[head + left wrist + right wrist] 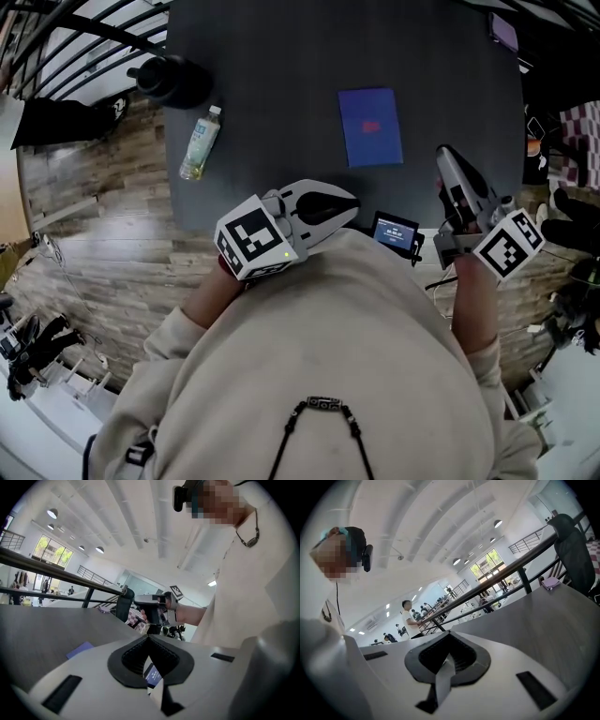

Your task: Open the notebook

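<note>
A closed blue notebook (pixel 370 127) lies flat on the dark grey table (pixel 281 75), out in the middle. In the left gripper view the notebook (pixel 79 649) shows as a blue sliver at the left. My left gripper (pixel 352 202) hovers over the table's near edge, short of the notebook and to its left, jaws shut (pixel 148 636) on nothing. My right gripper (pixel 442 153) is just right of the notebook's near corner, apart from it, and its jaws are shut (pixel 448 633) and empty. The notebook is not seen in the right gripper view.
A clear water bottle (pixel 200 142) lies on the table's left side, with a black rounded object (pixel 173 80) behind it. A small device with a lit screen (pixel 396 232) sits at the near edge between the grippers. A purple item (pixel 503 30) rests at the far right corner.
</note>
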A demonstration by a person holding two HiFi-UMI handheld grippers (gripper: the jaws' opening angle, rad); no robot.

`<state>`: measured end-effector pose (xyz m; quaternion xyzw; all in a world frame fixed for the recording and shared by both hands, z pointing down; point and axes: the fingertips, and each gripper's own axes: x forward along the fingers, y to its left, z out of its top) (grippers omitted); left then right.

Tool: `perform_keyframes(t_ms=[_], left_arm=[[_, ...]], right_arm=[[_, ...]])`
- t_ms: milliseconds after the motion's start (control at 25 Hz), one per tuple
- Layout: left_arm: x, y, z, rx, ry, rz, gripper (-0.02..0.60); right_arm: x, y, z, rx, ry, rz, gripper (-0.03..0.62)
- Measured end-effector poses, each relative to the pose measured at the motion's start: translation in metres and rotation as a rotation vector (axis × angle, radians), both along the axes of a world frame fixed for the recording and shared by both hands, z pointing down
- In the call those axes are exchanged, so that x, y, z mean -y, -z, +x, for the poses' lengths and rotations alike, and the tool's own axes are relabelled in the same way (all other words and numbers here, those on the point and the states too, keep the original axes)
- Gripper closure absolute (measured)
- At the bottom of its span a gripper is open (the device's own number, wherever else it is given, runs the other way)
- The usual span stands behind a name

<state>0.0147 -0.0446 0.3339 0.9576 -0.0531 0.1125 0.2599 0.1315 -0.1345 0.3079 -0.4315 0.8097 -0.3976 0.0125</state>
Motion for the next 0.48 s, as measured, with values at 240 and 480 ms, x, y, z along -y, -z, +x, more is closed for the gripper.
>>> perform_keyframes(t_ms=[240,480], left_arm=[[-0.005,-0.010,0.004,0.035,0.000,-0.018,0.583],[0.001,-0.018,0.000,0.037,0.039,-0.039,0.581]], right_arm=[[0.006,-0.016,0.009,0.013,0.003,-0.018,0.580],[0.014,-0.032,0.007,0.007,0.017,-0.035,0.580]])
